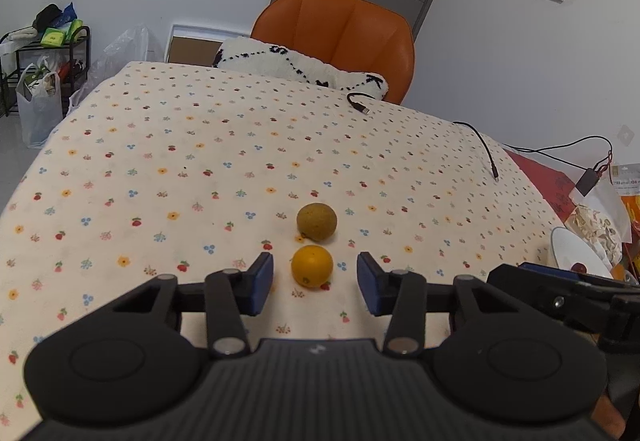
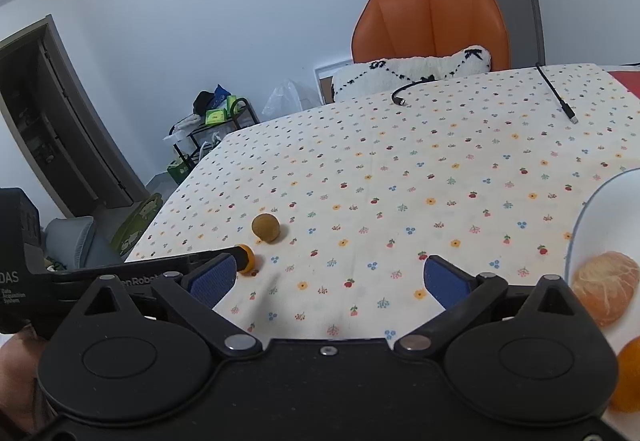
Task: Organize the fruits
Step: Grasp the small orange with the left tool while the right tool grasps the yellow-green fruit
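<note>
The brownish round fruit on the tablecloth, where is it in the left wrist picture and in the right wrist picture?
Left wrist view: the brownish fruit sits low centre, just beyond the orange fruit framed by the open left gripper.
Right wrist view: it lies lower left, beyond the same orange fruit, left of the open right gripper.
Shared landmark: the orange chair behind the table.

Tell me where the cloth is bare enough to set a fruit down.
Free: the wide stretch left of the orange and brown fruit, out to the table's left edge, and the middle between those fruits and the cables. In the right view, the patch ahead of the right gripper up to the plate is bare. Crowded: the plate, already holding fruit.
</note>
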Available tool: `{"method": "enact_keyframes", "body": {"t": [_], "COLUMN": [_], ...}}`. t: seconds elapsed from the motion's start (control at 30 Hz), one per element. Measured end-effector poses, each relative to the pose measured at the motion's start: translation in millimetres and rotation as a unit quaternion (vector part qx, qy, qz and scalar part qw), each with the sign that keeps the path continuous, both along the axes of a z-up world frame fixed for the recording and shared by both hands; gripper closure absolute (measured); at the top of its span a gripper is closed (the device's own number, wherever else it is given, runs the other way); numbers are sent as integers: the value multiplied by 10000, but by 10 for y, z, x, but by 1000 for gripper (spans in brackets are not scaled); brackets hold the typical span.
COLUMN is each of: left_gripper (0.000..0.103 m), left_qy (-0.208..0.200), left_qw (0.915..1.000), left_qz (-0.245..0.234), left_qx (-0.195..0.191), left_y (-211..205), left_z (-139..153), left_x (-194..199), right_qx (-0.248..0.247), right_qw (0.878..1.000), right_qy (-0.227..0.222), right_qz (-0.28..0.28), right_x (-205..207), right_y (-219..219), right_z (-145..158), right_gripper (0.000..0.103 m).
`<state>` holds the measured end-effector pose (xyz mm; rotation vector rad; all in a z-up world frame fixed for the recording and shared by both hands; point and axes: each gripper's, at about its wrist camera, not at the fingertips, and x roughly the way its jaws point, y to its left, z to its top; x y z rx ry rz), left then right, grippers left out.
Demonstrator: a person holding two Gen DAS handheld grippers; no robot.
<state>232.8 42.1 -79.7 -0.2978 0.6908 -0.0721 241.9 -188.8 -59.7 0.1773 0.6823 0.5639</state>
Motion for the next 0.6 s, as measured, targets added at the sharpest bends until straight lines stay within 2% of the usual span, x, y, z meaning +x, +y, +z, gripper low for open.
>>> {"method": "enact_keyframes", "body": {"t": [0.07, 0.13, 0.2, 0.4, 0.6], "left_gripper": [64, 75, 81, 81, 81], "left_qy": [40, 85, 84, 47, -20], "left_qw": [10000, 9999, 9999, 9998, 9996], "left_qz": [-3, -24, -17, 70, 208], "left_qx": [-35, -59, -84, -154, -177], "left_y": [6, 8, 16, 109, 261], "left_z": [-25, -58, -83, -40, 28], "left_x": [41, 76, 90, 57, 7], "right_qx": [-10, -7, -23, -68, -116], "right_qw": [10000, 10000, 9999, 9996, 9990], "right_qy": [10, 25, 49, 159, 275], "right_qz": [26, 57, 91, 235, 343], "right_x": [25, 58, 90, 193, 297], "right_y": [26, 62, 103, 252, 436], "right_z": [2, -2, -13, -55, -97], "right_gripper": [5, 8, 11, 23, 26]}}
